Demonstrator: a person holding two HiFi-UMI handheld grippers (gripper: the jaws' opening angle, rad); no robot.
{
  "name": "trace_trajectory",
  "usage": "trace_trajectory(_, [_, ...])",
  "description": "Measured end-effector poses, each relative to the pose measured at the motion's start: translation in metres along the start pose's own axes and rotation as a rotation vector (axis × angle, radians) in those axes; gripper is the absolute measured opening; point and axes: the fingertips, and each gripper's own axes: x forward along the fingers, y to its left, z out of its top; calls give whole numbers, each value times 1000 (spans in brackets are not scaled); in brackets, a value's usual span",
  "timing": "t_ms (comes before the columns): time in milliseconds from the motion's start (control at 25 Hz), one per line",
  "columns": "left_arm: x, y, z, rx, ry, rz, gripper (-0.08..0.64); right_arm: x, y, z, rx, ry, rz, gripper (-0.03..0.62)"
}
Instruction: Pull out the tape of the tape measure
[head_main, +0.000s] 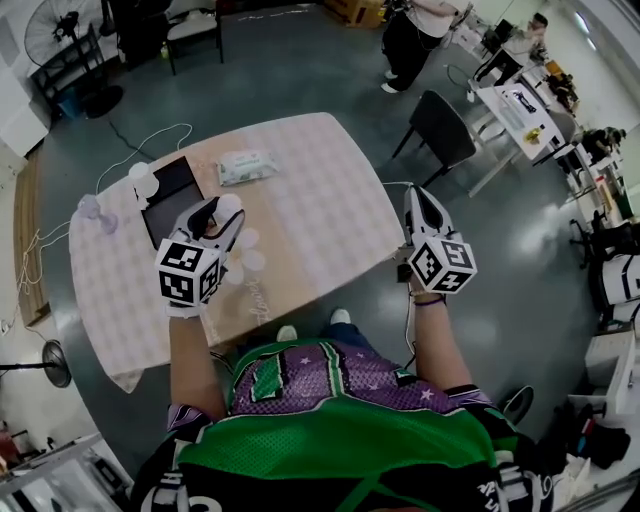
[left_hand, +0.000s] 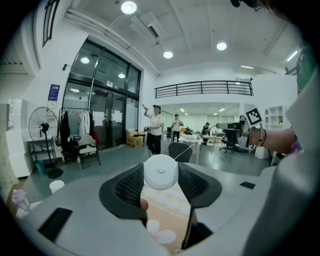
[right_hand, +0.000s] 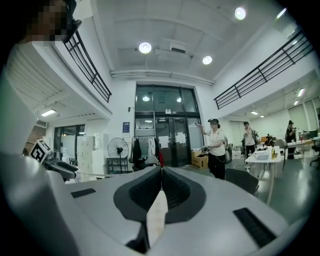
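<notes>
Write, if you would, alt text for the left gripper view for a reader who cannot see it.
The left gripper holds a round white tape measure between its fingers, and the thin tape stretches away to the right gripper, raised at the right. Beyond is a bright hall with people standing.

One left gripper (head_main: 222, 209) and one right gripper (head_main: 416, 193), one tape measure (left_hand: 161, 171), one table (head_main: 330, 190), one white packet (head_main: 245, 166)
</notes>
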Motion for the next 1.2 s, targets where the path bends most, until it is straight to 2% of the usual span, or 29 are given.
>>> trace_trajectory(320, [10, -5, -21, 26, 50, 22, 239, 4, -6, -25, 39, 56, 7, 12])
trace_trajectory(560, [12, -2, -39, -4, 59, 40, 239, 15, -4, -52, 82, 128, 43, 12])
trace_trajectory(800, [13, 4, -64, -23, 95, 90, 239, 30, 7, -85, 136, 202, 90, 12])
trace_trajectory(1040, [31, 7, -100, -39, 174, 117, 239, 48, -1, -117, 185, 262, 108, 12])
trace_trajectory(1200, [52, 9, -120, -82, 207, 146, 239, 69, -13, -140, 213, 316, 131, 12])
